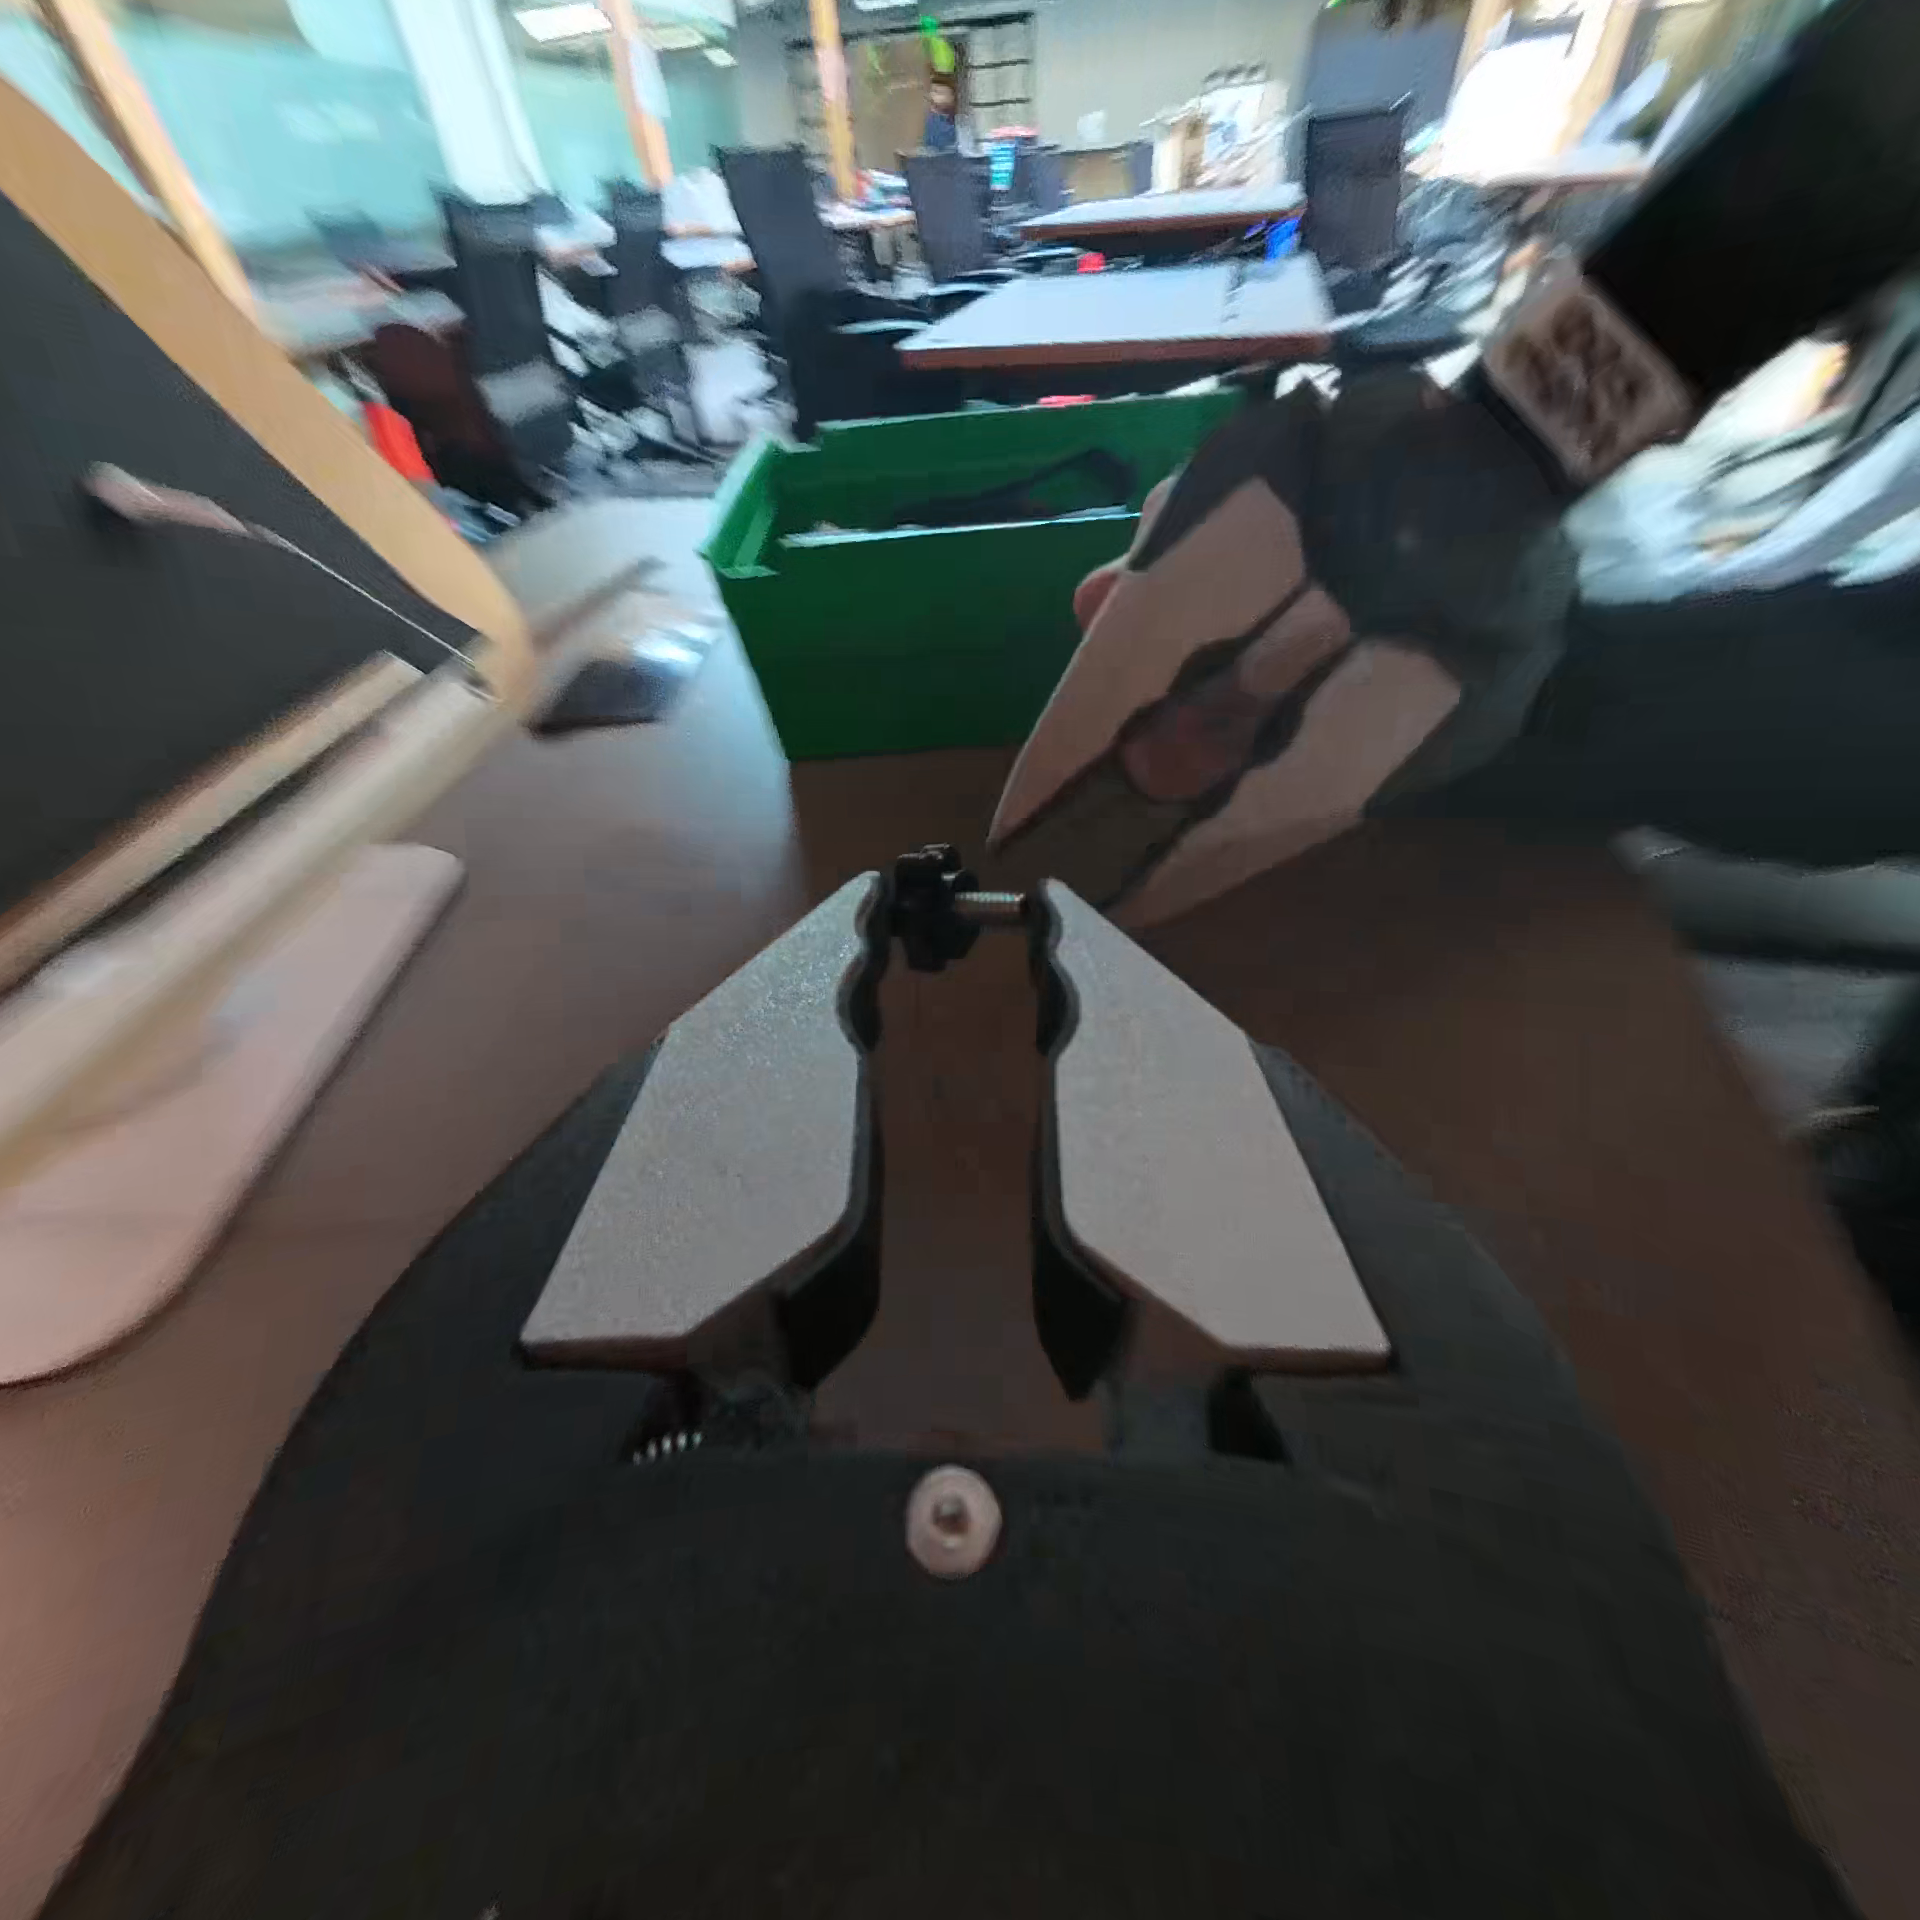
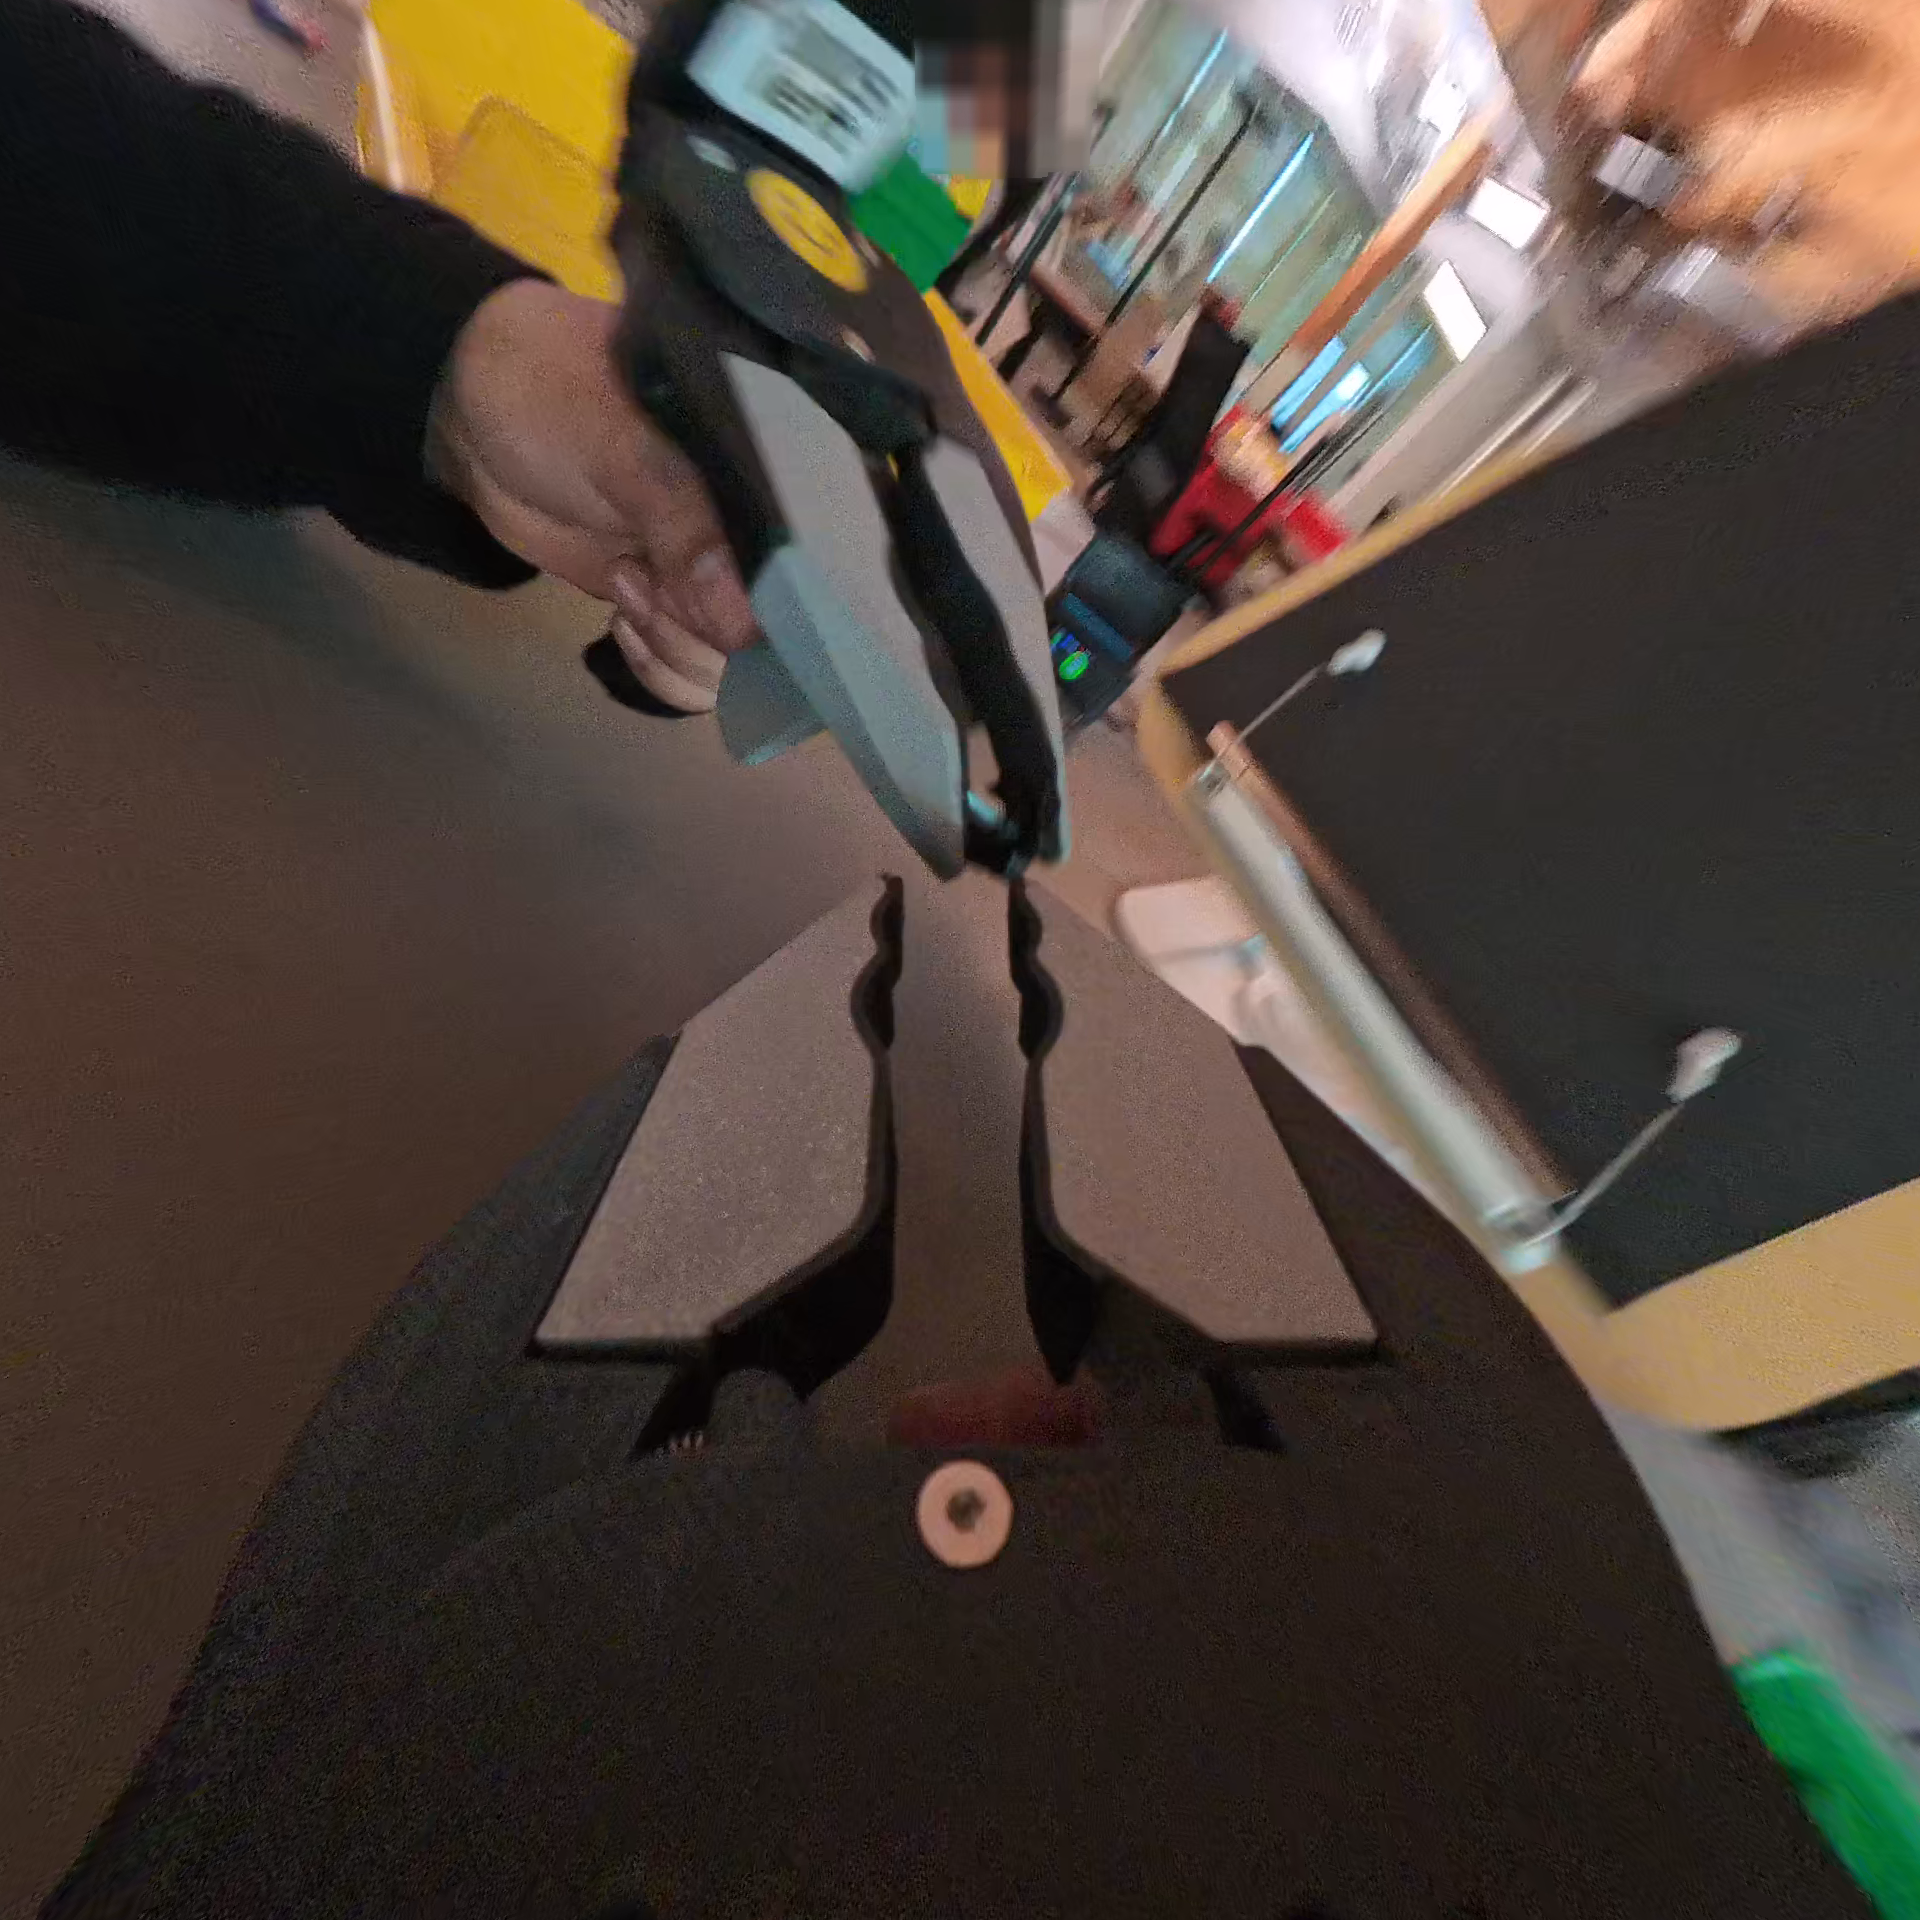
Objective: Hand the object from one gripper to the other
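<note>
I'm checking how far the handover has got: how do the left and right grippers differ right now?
The left gripper is shut on the knob screw; the right gripper holds nothing. The left's fingertips pinch the screw endwise; the right's stand open, just short of it. Both share grey finger plates on black bodies.

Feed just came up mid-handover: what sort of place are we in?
Probably an open office or lab workspace: rows of desks with dark chairs behind, a green bin on the brown table, and a black partition.

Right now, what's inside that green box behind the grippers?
The green box holds something dark and a pale strip near its front wall; blur hides what they are. Its walls cover the bottom.
</note>
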A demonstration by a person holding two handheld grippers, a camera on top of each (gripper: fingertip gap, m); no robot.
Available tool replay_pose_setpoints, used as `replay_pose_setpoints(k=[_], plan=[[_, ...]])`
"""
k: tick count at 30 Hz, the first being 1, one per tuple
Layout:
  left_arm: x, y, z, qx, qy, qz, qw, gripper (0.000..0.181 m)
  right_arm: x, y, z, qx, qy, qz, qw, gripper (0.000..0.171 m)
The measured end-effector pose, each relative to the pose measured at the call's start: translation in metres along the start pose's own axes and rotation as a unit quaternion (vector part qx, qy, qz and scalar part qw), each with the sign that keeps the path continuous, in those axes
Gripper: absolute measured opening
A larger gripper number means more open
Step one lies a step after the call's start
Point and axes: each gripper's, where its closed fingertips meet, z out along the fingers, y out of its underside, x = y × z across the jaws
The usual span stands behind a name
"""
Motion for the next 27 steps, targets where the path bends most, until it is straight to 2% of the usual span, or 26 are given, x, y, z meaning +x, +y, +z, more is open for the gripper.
replay_pose_setpoints(k=[2, 3, 6, 9, 11, 12, 15, 16, 18, 20, 22, 25, 27], plan=[[-0.010, -0.003, -0.003, -0.005, -0.066, 0.088, 0.994, 0.024, 0.004, 0.007, 0.001, -0.005, -0.048, 0.123, 0.991, 0.027], [-0.010, -0.006, -0.003, -0.005, -0.086, 0.134, 0.987, 0.023, 0.003, 0.005, 0.000, 0.006, -0.082, 0.188, 0.979, 0.027], [0.000, -0.004, -0.001, -0.016, -0.117, 0.279, 0.953, 0.024, 0.005, -0.004, -0.002, 0.039, -0.161, 0.351, 0.921, 0.043], [0.013, -0.007, 0.005, -0.009, -0.126, 0.345, 0.930, 0.024, 0.004, -0.006, 0.000, 0.052, -0.204, 0.454, 0.866, 0.036], [0.015, -0.010, 0.007, -0.013, -0.140, 0.367, 0.919, 0.024, -0.005, -0.010, 0.000, 0.054, -0.249, 0.490, 0.834, 0.022], [0.016, -0.012, 0.008, -0.012, -0.146, 0.374, 0.916, 0.024, -0.005, -0.011, 0.002, 0.059, -0.255, 0.500, 0.825, 0.017], [0.013, -0.014, 0.008, -0.018, -0.174, 0.396, 0.901, 0.024, -0.002, -0.011, 0.003, 0.074, -0.255, 0.508, 0.819, 0.016], [0.013, -0.014, 0.008, -0.015, -0.175, 0.388, 0.905, 0.025, 0.000, -0.009, 0.003, 0.072, -0.245, 0.501, 0.827, 0.014], [0.019, -0.012, 0.009, -0.006, -0.128, 0.320, 0.939, 0.033, 0.009, 0.007, 0.007, 0.036, -0.178, 0.442, 0.878, 0.014], [0.017, -0.008, 0.008, -0.009, -0.080, 0.203, 0.976, 0.042, 0.020, 0.019, 0.005, -0.002, -0.098, 0.326, 0.940, 0.013], [0.013, -0.006, 0.008, -0.015, -0.038, 0.070, 0.997, 0.046, 0.027, 0.018, 0.002, -0.018, -0.022, 0.174, 0.984, 0.014], [0.021, -0.011, 0.004, -0.002, 0.049, -0.097, 0.994, 0.055, 0.024, -0.005, -0.004, 0.010, 0.054, -0.017, 0.998, 0.014], [0.037, -0.018, -0.002, 0.020, 0.136, -0.183, 0.973, 0.053, 0.017, -0.014, -0.004, 0.025, 0.071, -0.078, 0.994, 0.013]])
